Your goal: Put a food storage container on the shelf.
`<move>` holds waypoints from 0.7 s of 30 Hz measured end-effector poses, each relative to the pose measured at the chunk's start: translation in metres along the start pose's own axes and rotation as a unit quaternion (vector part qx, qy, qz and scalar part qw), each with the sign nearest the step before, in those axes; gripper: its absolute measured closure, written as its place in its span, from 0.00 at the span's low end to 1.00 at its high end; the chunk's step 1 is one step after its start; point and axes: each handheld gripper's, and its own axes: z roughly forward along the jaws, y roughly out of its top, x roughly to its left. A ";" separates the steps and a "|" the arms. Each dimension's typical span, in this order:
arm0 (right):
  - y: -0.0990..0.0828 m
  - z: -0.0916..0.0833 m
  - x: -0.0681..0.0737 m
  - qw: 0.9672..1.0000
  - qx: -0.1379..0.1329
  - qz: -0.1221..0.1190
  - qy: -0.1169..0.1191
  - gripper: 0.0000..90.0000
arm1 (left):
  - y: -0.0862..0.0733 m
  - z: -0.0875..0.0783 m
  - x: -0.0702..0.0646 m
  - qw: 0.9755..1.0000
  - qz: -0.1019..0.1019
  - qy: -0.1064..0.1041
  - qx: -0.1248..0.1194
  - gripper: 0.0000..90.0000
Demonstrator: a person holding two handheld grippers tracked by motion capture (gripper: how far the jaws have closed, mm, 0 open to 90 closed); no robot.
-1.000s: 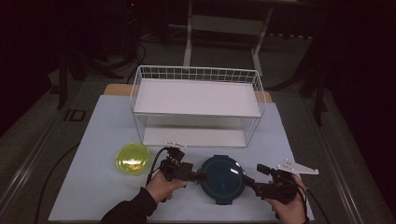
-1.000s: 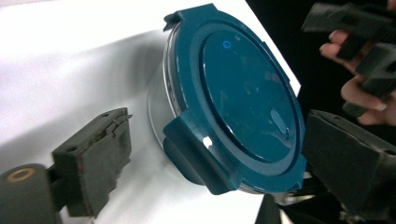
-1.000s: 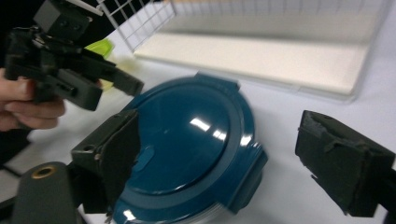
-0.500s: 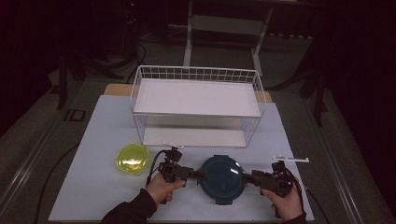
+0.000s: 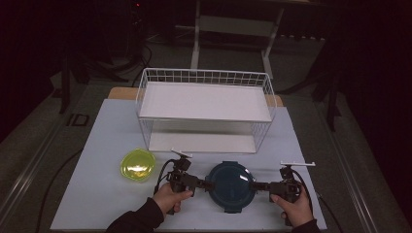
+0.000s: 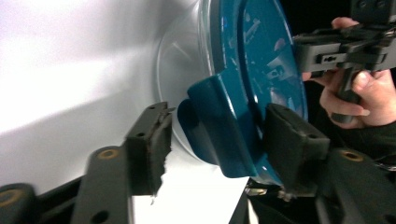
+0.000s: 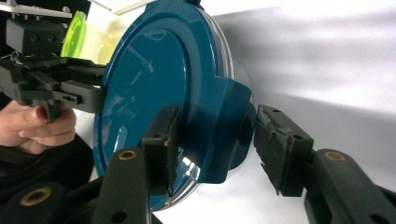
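Note:
A round clear container with a dark teal lid point(image 5: 229, 183) lies flat on the white mat near the front edge. My left gripper point(image 5: 206, 184) is at its left rim and my right gripper point(image 5: 257, 186) at its right rim. In the left gripper view a teal lid flap point(image 6: 219, 126) sits between my jaws, with a gap at one pad point(image 6: 154, 140). In the right gripper view the opposite flap point(image 7: 224, 126) sits between my jaws, with a gap at the outer pad point(image 7: 280, 149). Both pairs of jaws have just been closing around these flaps.
A yellow-green bowl point(image 5: 138, 165) sits on the mat left of my left hand. A white wire rack with two shelves point(image 5: 204, 104) stands behind the container. The white mat point(image 5: 97, 145) covers the table, and dark floor surrounds it.
My right gripper has dropped and levelled out at the container's right rim. Both pairs of jaws have narrowed around the lid flaps. The left hand stayed in place.

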 end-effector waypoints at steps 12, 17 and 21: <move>0.003 0.003 -0.012 0.996 0.030 0.068 0.040 0.56 | -0.001 0.001 0.008 0.999 -0.041 -0.033 0.003 0.55; 0.001 0.005 -0.022 0.991 0.035 0.100 0.082 0.58 | 0.001 0.001 0.012 0.998 -0.048 -0.048 0.011 0.56; 0.000 0.005 -0.021 0.991 0.028 0.102 0.077 0.58 | -0.002 0.002 0.011 0.998 -0.047 -0.048 0.000 0.56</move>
